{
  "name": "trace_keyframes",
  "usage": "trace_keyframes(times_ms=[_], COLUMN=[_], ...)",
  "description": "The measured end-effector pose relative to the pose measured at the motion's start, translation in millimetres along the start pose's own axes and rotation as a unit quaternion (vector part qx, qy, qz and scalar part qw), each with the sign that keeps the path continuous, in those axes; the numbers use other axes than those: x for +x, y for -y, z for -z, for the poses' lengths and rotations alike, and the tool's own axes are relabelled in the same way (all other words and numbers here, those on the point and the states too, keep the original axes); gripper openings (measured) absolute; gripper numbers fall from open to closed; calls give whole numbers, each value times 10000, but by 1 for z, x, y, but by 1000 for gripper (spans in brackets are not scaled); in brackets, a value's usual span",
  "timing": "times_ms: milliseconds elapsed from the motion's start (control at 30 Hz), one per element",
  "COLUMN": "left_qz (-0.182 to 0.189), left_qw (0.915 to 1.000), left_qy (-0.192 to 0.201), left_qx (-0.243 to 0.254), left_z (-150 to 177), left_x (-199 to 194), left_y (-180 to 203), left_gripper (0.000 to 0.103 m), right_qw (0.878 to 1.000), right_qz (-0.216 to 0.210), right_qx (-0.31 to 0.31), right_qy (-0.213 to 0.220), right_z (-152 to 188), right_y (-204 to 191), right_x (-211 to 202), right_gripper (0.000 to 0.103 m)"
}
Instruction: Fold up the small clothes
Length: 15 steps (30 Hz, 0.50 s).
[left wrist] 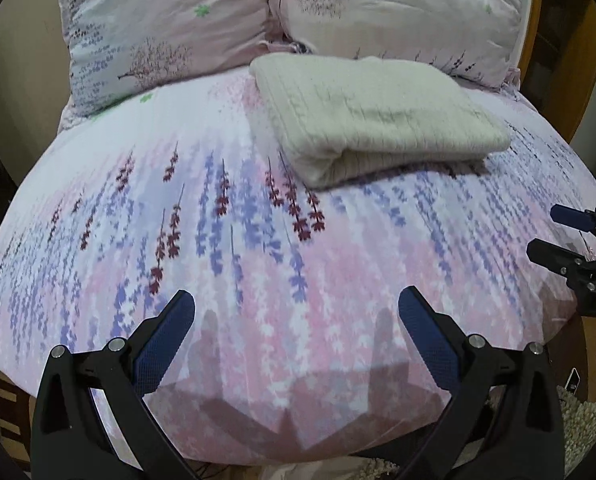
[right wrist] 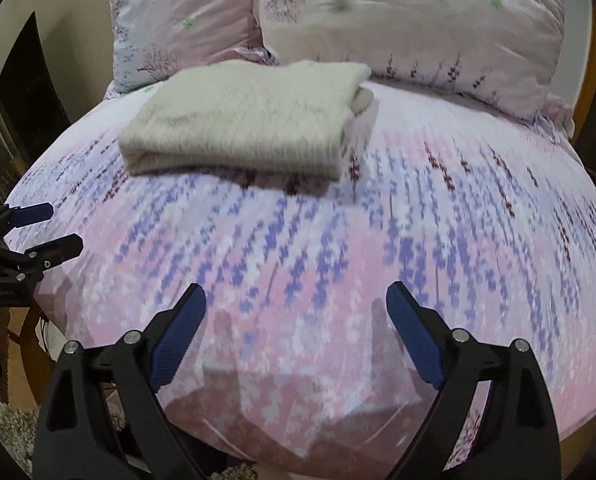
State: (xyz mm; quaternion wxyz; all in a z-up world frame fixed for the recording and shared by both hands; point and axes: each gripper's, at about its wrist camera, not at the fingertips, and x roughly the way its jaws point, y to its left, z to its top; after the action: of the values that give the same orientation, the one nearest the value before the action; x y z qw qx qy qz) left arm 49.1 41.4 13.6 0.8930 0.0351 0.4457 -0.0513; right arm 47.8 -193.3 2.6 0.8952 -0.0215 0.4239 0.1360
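Nearest, the black left gripper with blue ribbed pads (left wrist: pixel 296 300) and the matching right gripper (right wrist: pixel 296 296) both stand released, nothing between their fingers, above the smooth pink-and-lavender flowered bedsheet (left wrist: pixel 258 264). Only the right view shows the loose corner poking from the folded cream ribbed-knit garment (right wrist: pixel 250 120), which lies just before two puffy flowered pillows (left wrist: pixel 170 32).
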Motion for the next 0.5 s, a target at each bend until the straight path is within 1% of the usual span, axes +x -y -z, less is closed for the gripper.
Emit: trace_keyframes(times_ms=[100, 133, 200, 267, 500], left_qz=[-53, -50, -45, -52, -71], left_qw=[9999, 9998, 9995, 9994, 9994], left_qy=[-134, -196, -317, -314, -319], left_qx=[-6, -22, -84, -104, -141], left_z=[1, 2, 3, 2, 2], left_x=[5, 7, 12, 11, 13], left_y=[1, 2, 2, 1, 0], left_gripper=[102, 102, 102, 102, 102], right_qw=[9999, 9998, 9995, 9995, 9995], right_qz=[104, 141, 278, 268, 296], right_qx=[12, 0, -39, 3, -22], right_qy=[-132, -162, -175, -179, -115], right_z=[5, 6, 8, 8, 10], right_y=[-1, -1, -4, -2, -2], right_x=[4, 6, 7, 9, 8], right_gripper=[92, 93, 99, 101, 101])
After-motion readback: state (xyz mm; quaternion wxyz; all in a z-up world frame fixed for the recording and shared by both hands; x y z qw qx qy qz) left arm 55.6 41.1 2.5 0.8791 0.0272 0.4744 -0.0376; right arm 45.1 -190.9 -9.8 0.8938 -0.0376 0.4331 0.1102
